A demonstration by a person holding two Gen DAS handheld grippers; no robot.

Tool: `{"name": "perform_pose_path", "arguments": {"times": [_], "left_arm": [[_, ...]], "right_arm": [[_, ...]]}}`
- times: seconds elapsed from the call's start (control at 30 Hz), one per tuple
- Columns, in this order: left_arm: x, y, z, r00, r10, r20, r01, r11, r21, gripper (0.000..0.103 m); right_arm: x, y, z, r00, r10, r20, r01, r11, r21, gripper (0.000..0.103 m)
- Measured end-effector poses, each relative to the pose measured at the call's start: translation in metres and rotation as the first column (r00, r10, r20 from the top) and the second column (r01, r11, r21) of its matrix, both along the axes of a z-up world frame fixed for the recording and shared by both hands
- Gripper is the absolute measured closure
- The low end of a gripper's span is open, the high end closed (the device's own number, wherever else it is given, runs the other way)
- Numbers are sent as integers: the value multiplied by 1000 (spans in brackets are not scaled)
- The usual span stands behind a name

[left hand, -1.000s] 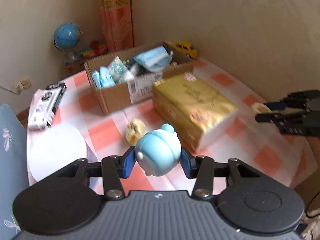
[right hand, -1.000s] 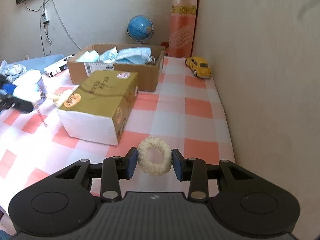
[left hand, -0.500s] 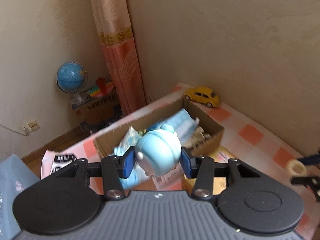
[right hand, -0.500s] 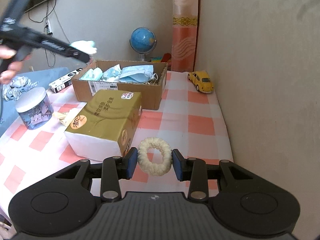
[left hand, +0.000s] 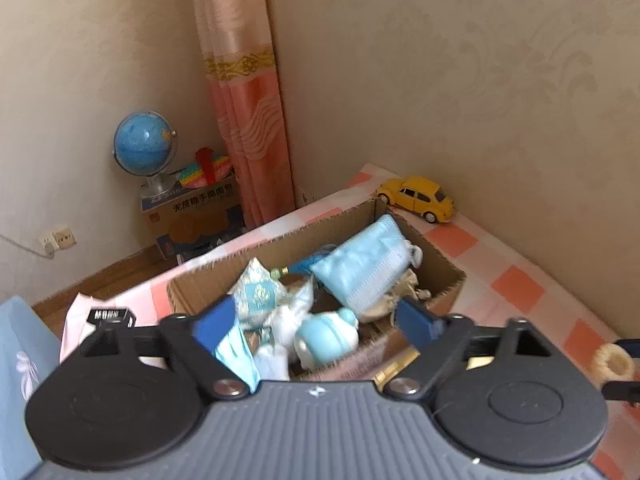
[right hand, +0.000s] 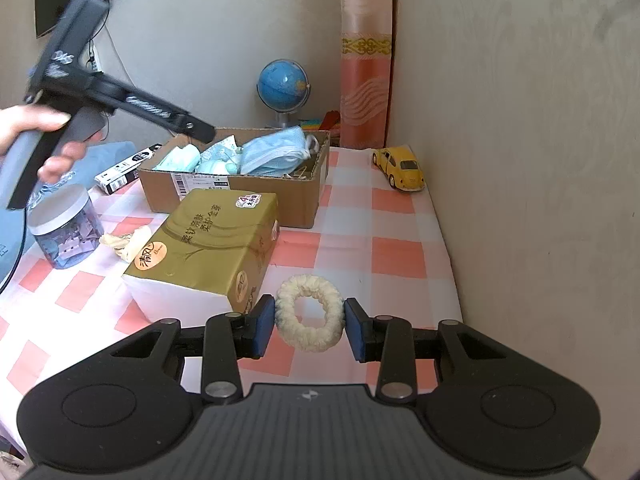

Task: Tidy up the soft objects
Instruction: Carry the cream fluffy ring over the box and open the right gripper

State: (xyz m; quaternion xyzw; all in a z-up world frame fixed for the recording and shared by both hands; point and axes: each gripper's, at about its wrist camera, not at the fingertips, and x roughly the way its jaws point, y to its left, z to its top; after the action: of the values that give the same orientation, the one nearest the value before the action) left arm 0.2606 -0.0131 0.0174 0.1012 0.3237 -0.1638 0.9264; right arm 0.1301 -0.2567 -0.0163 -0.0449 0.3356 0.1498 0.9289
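Note:
My left gripper (left hand: pixel 316 322) is open above the cardboard box (left hand: pixel 444 264). The light blue round plush toy (left hand: pixel 326 338) lies in the box below the jaws, among blue face masks (left hand: pixel 366 270) and small packets. The box (right hand: pixel 296 196) and the left gripper (right hand: pixel 200 130) over it also show in the right wrist view. My right gripper (right hand: pixel 310 320) is shut on a cream fluffy hair scrunchie (right hand: pixel 310 318), held above the checked table near its right side. The scrunchie also shows in the left wrist view (left hand: pixel 612 364).
A gold tissue pack (right hand: pixel 208 248) lies in front of the box. A clear jar (right hand: pixel 64 224) and a cream cloth item (right hand: pixel 128 242) sit to its left. A yellow toy car (right hand: pixel 400 168) stands by the wall. A globe (right hand: pixel 284 86) is behind the table.
My left gripper has opened over the box and the blue plush toy has dropped into it. My right gripper has stayed shut on the scrunchie, nearly still.

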Motion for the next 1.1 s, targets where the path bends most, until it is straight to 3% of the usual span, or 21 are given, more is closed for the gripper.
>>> {"name": "perform_pose_path", "arguments": {"times": [0.53,0.87,1.1], "left_arm": [[-129,33,-9,995,96,-5,-96,991,-94,3],[-157,55,-32,982,171,-76,-180,975,-131,3],[-167,56,-42,977,195,-89,-203,975,-93,2]], "right_arm": [[23,20,24,998,55,24,-54,998,-37,60],[67,52,49,989,133,60,-126,987,-104,60],[115,76,55,982,173,71,-163,979,-123,60]]}}
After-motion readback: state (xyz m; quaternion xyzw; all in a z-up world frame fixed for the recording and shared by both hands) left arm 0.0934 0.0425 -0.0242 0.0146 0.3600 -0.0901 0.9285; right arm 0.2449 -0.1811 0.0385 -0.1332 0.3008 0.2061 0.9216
